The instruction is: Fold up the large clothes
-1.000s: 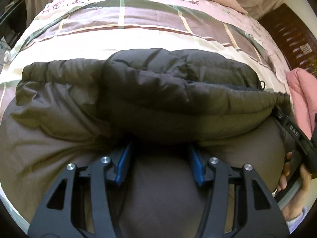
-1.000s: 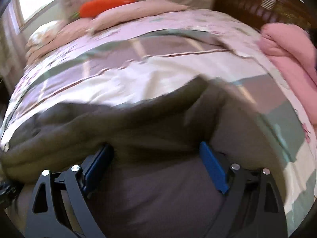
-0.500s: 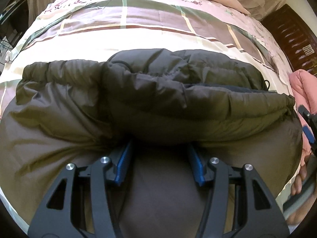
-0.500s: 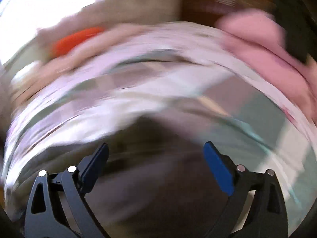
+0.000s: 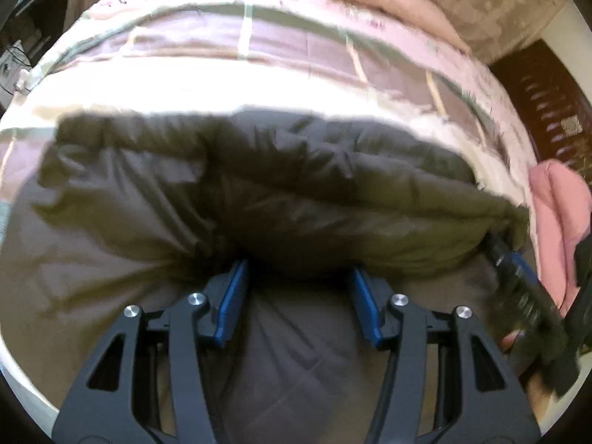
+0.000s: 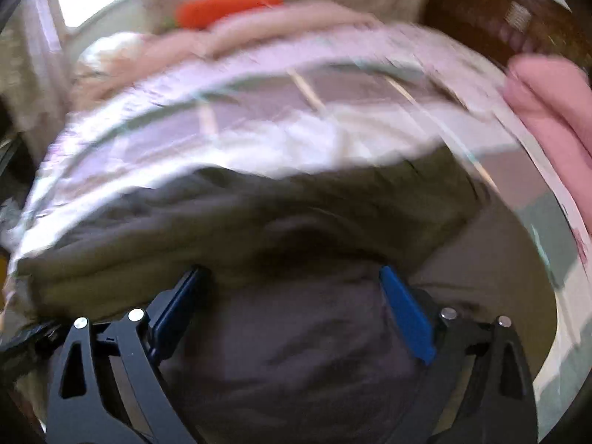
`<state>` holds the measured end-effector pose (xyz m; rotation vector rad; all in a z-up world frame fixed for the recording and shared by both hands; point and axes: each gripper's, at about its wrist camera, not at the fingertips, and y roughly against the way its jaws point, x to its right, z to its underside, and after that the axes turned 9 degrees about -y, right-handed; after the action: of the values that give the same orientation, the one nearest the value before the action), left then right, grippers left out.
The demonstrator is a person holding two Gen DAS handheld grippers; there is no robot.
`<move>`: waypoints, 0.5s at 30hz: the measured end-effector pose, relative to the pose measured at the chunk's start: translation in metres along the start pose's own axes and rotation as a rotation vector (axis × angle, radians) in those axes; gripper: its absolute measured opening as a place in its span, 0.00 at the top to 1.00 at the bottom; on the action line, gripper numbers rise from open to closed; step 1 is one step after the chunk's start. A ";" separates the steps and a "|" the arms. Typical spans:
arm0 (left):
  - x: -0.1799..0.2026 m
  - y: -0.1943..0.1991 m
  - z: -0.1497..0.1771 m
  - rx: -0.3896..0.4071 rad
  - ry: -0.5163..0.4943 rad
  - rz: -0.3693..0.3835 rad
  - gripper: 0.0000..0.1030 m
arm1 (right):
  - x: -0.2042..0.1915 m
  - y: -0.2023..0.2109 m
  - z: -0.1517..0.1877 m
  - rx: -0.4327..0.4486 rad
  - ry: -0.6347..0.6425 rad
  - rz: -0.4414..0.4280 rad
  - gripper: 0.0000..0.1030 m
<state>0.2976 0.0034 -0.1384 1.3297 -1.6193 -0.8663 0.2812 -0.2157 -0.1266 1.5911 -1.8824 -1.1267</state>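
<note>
On the patchwork bedspread (image 5: pixel 259 85), beside pink bedding (image 6: pixel 555 111), left gripper (image 5: pixel 298 277) jaws clamp the jacket (image 5: pixel 296 192); right gripper (image 6: pixel 292 285) jaws gape.

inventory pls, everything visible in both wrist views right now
puffer jacket: 1, dark olive, bunched on the bed in front of both grippers
bedspread: 1, pink, white and mauve check, under the jacket
pillow: 1, dusty pink, far end of the bed
orange cushion: 1, orange-red, behind the pillow
pink fabric: 1 pile, right edge of the bed
headboard: 1, dark wood, far right
left hand-held gripper: black with blue pads, jacket fold bulging between its fingers; contact unclear
right hand-held gripper: black with blue pads, jaws wide apart at the jacket's near edge
</note>
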 end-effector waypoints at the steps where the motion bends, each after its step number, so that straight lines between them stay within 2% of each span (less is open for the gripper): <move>1: 0.001 0.005 -0.002 0.027 -0.011 -0.034 0.44 | -0.007 -0.001 0.000 -0.002 0.021 -0.003 0.07; 2: 0.000 0.006 -0.002 0.042 -0.013 -0.056 0.40 | -0.015 -0.004 0.001 -0.016 0.034 -0.008 0.07; 7: -0.016 -0.015 0.001 0.030 0.035 -0.009 0.37 | -0.022 -0.035 0.003 -0.020 0.004 0.014 0.07; 11: -0.011 -0.021 0.000 0.060 0.002 -0.062 0.36 | -0.025 -0.055 -0.005 -0.016 -0.038 0.003 0.02; 15: -0.008 -0.031 -0.005 0.073 -0.018 -0.099 0.35 | -0.030 -0.072 -0.002 0.008 -0.028 0.004 0.01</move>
<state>0.3151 0.0052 -0.1651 1.4669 -1.6243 -0.8873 0.3337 -0.1892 -0.1770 1.5830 -1.9095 -1.1461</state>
